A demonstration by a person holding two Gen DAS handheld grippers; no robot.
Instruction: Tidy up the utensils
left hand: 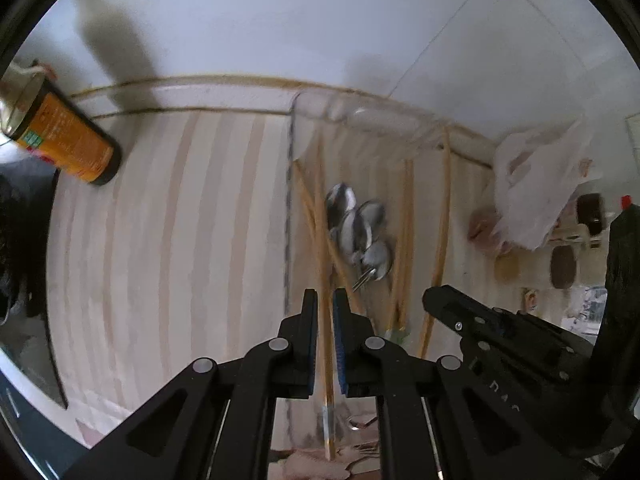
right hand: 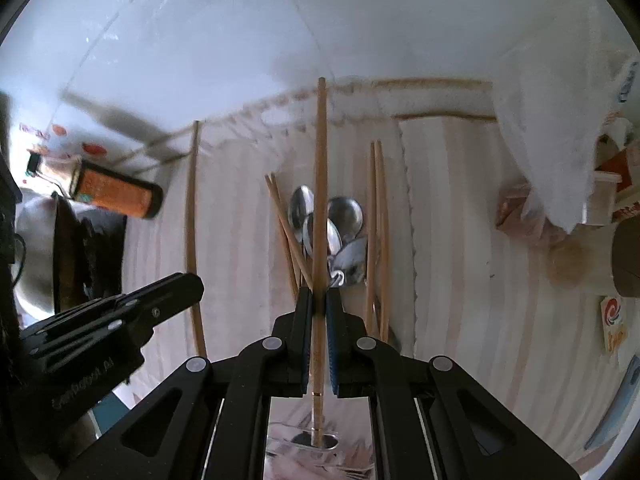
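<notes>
A striped cream and pale pink cloth [left hand: 168, 216] covers a counter that runs up against a white tiled wall [left hand: 280, 20], and both wrist views look steeply down on it. At the right side a crumpled white plastic bag [right hand: 552, 140] lies against the wall among small packets too blurred to identify. At the left an orange-labelled bottle [left hand: 66, 140] lies on its side on the cloth. Near the middle, a clear tray [left hand: 372, 120], hard to make out, holds the utensils: a cluster of metal spoons [right hand: 332, 232] with bowls overlapping, and loose wooden chopsticks [right hand: 378, 216] lying lengthwise on both sides of them. One more chopstick [right hand: 191, 220] rests on the cloth to the left, apart from the rest. The right gripper [right hand: 319, 300] has its jaws pressed in on a single chopstick [right hand: 321, 168], which runs straight forward from between the pads, above the spoons, towards the wall. The left gripper [left hand: 325, 300] likewise pinches one chopstick [left hand: 320, 216] in nearly closed jaws; it extends forward over the tray, just left of the spoons. Each gripper appears at the edge of the other's view, side by side above the tray.
</notes>
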